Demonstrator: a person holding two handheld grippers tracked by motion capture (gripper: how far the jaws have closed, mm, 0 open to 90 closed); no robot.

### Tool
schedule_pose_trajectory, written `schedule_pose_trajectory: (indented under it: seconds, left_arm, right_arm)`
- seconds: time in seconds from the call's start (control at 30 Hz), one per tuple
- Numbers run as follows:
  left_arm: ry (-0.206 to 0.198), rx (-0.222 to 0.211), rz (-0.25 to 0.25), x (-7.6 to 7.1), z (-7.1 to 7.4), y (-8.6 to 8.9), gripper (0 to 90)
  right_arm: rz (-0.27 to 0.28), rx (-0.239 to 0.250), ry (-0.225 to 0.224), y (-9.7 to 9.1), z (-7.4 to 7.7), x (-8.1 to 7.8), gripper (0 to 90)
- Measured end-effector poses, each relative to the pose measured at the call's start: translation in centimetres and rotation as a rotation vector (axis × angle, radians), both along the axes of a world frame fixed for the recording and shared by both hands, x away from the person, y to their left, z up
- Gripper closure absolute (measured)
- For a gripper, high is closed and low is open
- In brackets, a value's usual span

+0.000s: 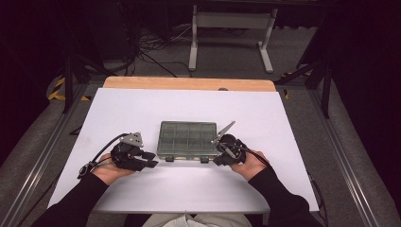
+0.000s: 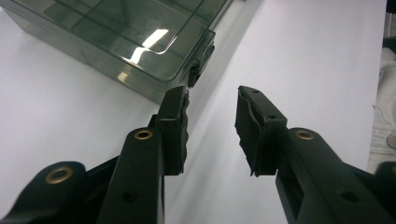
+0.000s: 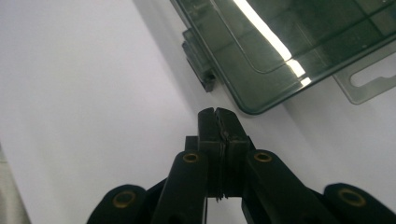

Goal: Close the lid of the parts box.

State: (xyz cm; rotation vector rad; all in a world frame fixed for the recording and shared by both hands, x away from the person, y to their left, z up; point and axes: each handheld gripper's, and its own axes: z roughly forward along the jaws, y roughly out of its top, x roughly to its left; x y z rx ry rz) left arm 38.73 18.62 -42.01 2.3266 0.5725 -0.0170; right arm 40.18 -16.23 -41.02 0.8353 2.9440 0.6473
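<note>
A smoky clear plastic compartment box [image 1: 187, 138] lies shut in the middle of the white table top [image 1: 142, 109], with two latches on its near edge. My left gripper [image 1: 151, 160] sits at the box's near left corner; in the left gripper view its jaws [image 2: 212, 123] stand apart with nothing between them, beside the box corner [image 2: 140, 46] and a dark latch [image 2: 201, 58]. My right gripper [image 1: 218, 159] is at the near right corner. Its jaws [image 3: 218, 116] are pressed together on nothing, just short of the box rim [image 3: 261, 88] and a latch [image 3: 198, 63].
A wooden strip [image 1: 189, 83] runs along the table's far edge. Beyond it stand a white metal frame [image 1: 231, 33] and cables on a grey floor. Metal rails [image 1: 331, 142] flank the table. Cables trail from both grippers.
</note>
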Motion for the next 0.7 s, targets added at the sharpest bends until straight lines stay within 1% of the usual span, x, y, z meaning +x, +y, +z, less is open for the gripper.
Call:
schedule_pose_trajectory:
  seconds: [0.03,0.07,0.1,0.13,0.2,0.23,0.27,0.3,0.33,0.37,0.4,0.47,0.53,0.6,0.63,0.67,0.7]
  left_arm:
    - [0.002,-0.010,0.001,-0.1,0.0,0.1,62.4]
    - [-0.005,-0.012,0.004,-0.1,0.1,0.2,61.2]
    - [-0.008,-0.021,0.011,-0.2,0.1,0.3,59.7]
    - [-0.009,-0.026,0.017,-0.3,0.2,0.4,58.4]
    - [-0.019,-0.053,0.029,-0.5,0.5,0.8,54.8]
    - [-0.019,-0.053,0.029,-0.5,0.5,0.8,52.8]
    - [-0.018,-0.071,0.039,-0.6,0.7,1.0,52.8]
    - [-0.020,-0.086,0.041,-0.7,0.8,1.1,50.1]
    - [-0.024,-0.097,0.053,-0.9,0.9,1.3,47.5]
    - [-0.038,-0.113,0.065,-1.1,1.1,1.5,44.8]
    - [-0.039,-0.123,0.069,-1.2,1.1,1.6,42.8]
    - [-0.060,-0.143,0.093,-1.5,1.3,2.0,38.4]
    - [-0.080,-0.167,0.117,-1.8,1.5,2.4,34.1]
    - [-0.092,-0.182,0.146,-2.0,1.5,2.8,29.9]
    - [-0.096,-0.187,0.158,-2.0,1.5,3.0,28.2]
    - [-0.111,-0.196,0.175,-2.2,1.5,3.3,26.9]
    - [-0.103,-0.209,0.183,-2.3,1.5,3.5,25.1]
  right_arm:
    - [0.002,0.011,-0.002,-0.1,0.1,-0.1,89.2]
    - [0.005,0.030,-0.006,-0.2,0.4,-0.3,88.1]
    - [0.015,0.050,-0.011,-0.4,0.7,-0.5,85.9]
    - [0.014,0.068,-0.017,-0.6,0.9,-0.8,83.3]
    - [0.006,0.113,-0.032,-1.2,1.5,-1.3,76.0]
    - [0.006,0.113,-0.032,-1.2,1.5,-1.3,76.0]
    - [-0.004,0.129,-0.035,-1.4,1.8,-1.5,71.8]
    - [-0.022,0.144,-0.053,-1.8,2.1,-1.7,66.2]
    - [-0.032,0.164,-0.072,-2.1,2.3,-1.9,63.1]
    - [-0.043,0.188,-0.086,-2.5,2.6,-2.2,59.6]
    - [-0.052,0.223,-0.112,-2.9,2.9,-2.4,56.1]
    - [-0.060,0.269,-0.139,-3.7,3.4,-2.8,50.2]
    - [-0.064,0.315,-0.183,-4.4,3.7,-3.2,44.5]
    - [-0.070,0.355,-0.214,-5.1,4.0,-3.6,37.3]
    - [-0.073,0.371,-0.239,-5.4,4.1,-3.8,35.1]
    - [-0.078,0.378,-0.259,-5.7,4.2,-4.0,33.1]
    - [-0.085,0.399,-0.298,-6.1,4.3,-4.3,28.7]
